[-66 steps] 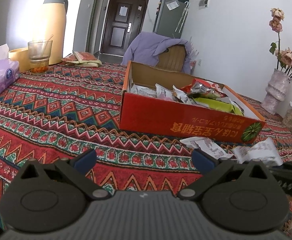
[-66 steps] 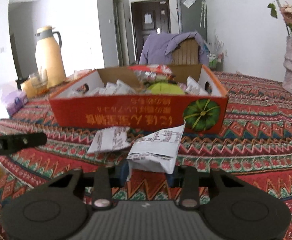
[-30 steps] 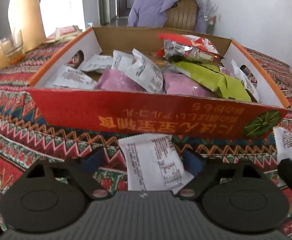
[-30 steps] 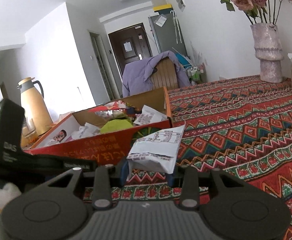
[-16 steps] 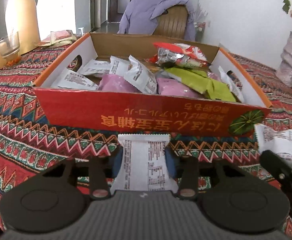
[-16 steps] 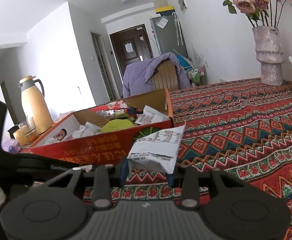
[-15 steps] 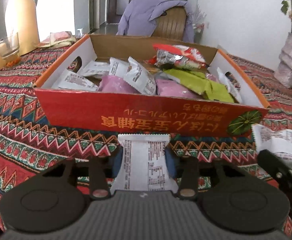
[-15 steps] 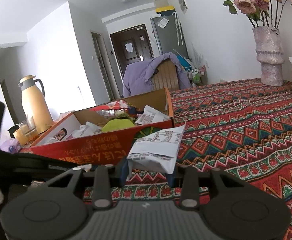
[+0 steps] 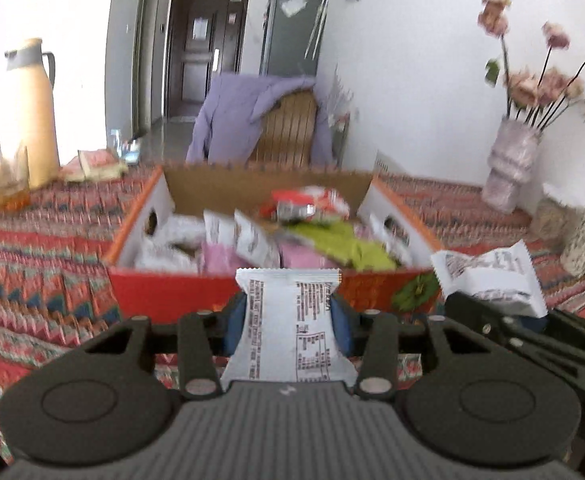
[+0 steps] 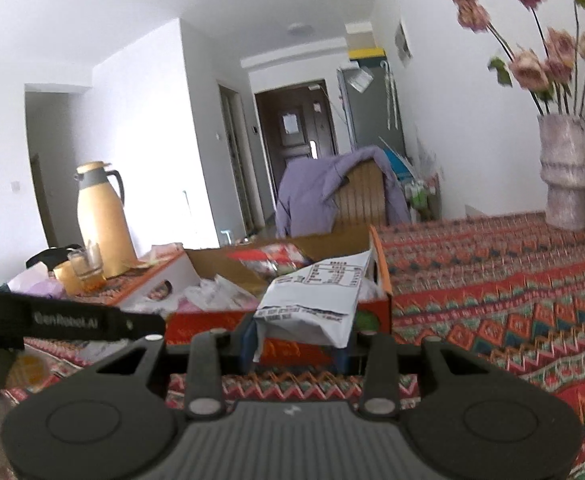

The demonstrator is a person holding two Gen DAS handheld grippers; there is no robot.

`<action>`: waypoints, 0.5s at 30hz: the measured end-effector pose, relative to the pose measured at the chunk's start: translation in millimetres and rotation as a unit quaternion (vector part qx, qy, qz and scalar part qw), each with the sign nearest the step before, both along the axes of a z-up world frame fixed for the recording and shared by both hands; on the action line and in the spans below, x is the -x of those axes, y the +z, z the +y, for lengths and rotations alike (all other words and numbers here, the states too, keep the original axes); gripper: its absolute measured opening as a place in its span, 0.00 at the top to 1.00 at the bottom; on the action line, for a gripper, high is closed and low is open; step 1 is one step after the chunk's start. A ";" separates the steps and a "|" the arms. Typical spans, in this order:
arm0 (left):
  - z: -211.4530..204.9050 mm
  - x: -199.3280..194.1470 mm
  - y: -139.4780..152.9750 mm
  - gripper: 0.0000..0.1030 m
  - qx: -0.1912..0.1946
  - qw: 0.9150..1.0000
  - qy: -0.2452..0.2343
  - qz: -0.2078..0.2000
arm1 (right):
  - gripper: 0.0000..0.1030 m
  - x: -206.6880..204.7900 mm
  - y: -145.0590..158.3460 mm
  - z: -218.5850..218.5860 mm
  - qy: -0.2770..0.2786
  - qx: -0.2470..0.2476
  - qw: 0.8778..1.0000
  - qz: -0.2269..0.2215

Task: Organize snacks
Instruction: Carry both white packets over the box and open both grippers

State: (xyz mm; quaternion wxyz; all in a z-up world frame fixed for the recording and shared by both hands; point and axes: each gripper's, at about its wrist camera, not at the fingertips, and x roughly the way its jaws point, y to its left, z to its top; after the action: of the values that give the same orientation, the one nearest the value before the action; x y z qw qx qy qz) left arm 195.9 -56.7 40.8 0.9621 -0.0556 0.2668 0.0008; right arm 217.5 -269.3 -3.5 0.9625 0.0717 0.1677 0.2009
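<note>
My left gripper [image 9: 288, 322] is shut on a white snack packet [image 9: 290, 320], held above the patterned cloth just before the red cardboard box [image 9: 164, 292]. The box holds several snack packets, white, pink, green and red. My right gripper [image 10: 297, 340] is shut on a second white snack packet [image 10: 312, 296], raised near the box's right front corner [image 10: 372, 312]. That second packet [image 9: 488, 276] and the right gripper's black frame also show at the right of the left wrist view. The left gripper's black bar [image 10: 68, 320] crosses the left of the right wrist view.
A yellow thermos [image 9: 28, 108] and a glass [image 9: 10, 182] stand at the far left of the table. A vase of dried flowers [image 9: 512, 164] stands at the far right. A chair draped with a purple garment [image 9: 260, 120] is behind the box.
The left gripper's jaws closed on the white packet that lay before the box and lifted it off the cloth. The right gripper rose a little with its packet.
</note>
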 end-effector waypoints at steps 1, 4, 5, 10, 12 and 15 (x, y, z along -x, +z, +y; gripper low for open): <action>1.9 2.1 5.7 0.56 0.001 1.000 -0.001 -0.010 | 0.64 1.4 4.2 1.7 0.002 0.001 1.000 -0.006; 7.0 5.0 19.6 0.56 0.001 0.999 -0.003 -0.034 | 0.64 4.0 16.0 7.2 0.006 0.007 1.000 -0.021; 9.0 4.1 23.7 0.56 0.000 0.999 -0.003 -0.042 | 0.64 3.9 20.3 8.7 0.007 0.009 1.000 -0.026; 17.1 -1.9 44.2 0.56 -0.006 0.997 0.004 -0.071 | 0.64 -4.3 39.2 16.9 0.007 0.015 0.999 -0.043; 20.0 -6.9 49.9 0.56 -0.006 0.997 0.009 -0.079 | 0.64 -11.4 45.6 19.8 0.006 0.013 0.999 -0.045; 23.6 -17.3 55.3 0.56 -0.006 0.996 0.017 -0.087 | 0.64 -24.7 52.4 24.3 0.003 0.014 0.999 -0.047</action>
State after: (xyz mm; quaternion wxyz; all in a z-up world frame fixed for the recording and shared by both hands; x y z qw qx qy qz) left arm 213.1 -33.2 96.1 0.9818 -0.0543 0.1815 0.0137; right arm 242.2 -245.0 49.0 0.9695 0.0483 0.1253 0.2048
